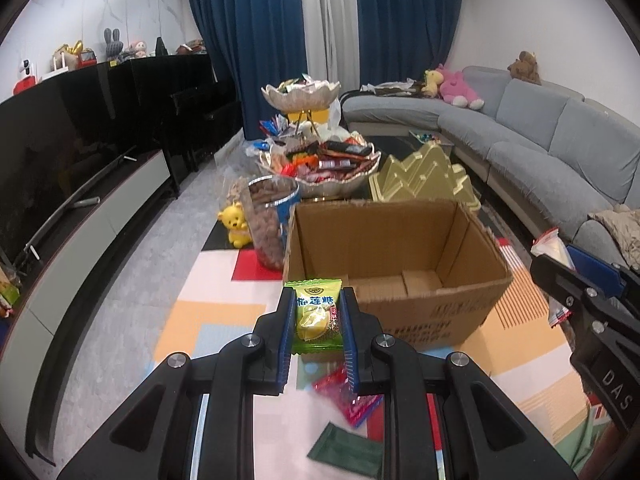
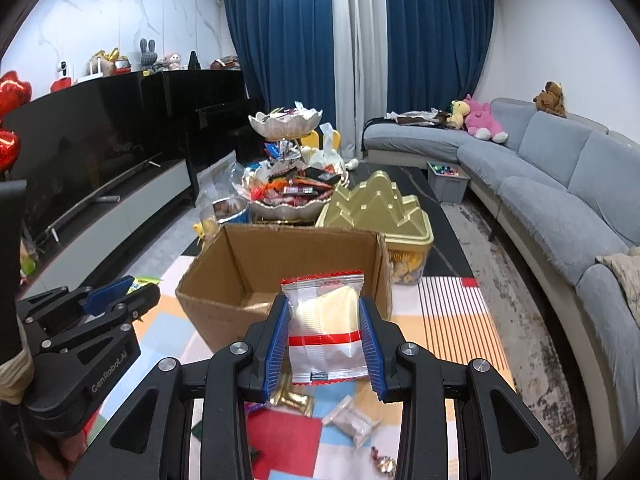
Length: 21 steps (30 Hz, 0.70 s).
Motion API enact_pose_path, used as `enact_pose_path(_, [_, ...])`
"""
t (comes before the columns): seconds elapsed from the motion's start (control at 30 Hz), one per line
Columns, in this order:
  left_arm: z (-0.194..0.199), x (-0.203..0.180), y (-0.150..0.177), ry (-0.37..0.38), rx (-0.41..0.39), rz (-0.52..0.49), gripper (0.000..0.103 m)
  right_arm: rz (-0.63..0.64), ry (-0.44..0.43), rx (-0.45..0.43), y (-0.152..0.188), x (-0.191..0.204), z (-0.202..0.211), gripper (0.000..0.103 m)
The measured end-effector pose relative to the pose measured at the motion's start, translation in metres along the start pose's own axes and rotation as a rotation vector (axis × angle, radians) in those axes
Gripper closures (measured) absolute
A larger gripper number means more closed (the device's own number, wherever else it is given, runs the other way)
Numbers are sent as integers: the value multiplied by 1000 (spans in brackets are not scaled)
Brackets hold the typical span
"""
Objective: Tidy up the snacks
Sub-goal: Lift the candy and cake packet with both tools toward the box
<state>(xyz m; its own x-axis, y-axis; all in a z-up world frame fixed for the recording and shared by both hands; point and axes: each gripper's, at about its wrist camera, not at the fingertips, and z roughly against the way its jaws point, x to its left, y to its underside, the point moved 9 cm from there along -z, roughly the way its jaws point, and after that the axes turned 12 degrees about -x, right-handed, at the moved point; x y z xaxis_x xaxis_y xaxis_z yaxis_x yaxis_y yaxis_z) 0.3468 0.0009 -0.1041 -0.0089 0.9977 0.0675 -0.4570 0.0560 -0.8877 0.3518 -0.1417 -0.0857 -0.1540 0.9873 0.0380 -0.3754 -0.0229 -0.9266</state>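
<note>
Green candy packet (image 1: 317, 316) clamped between left jaws

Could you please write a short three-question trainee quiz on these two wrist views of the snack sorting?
1. True or false: the left gripper is clamped on a green durian-candy packet.
2. What does the right gripper hold: (a) a gold-wrapped candy, (b) a clear red-striped packet with a pale pastry, (c) nothing?
3. Fill in: the open brown cardboard box in front of both grippers looks ____ inside.

Key:
1. True.
2. b, the clear red-striped pastry packet; a gold-wrapped candy lies loose on the colourful patterned mat.
3. Empty, as far as its visible floor shows.
</note>
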Motion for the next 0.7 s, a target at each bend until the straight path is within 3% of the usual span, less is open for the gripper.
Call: enact_pose_path(0.7, [-48,-3,-35,19,-17,15,81,-14,8,-9,-32,-2,-51,67])
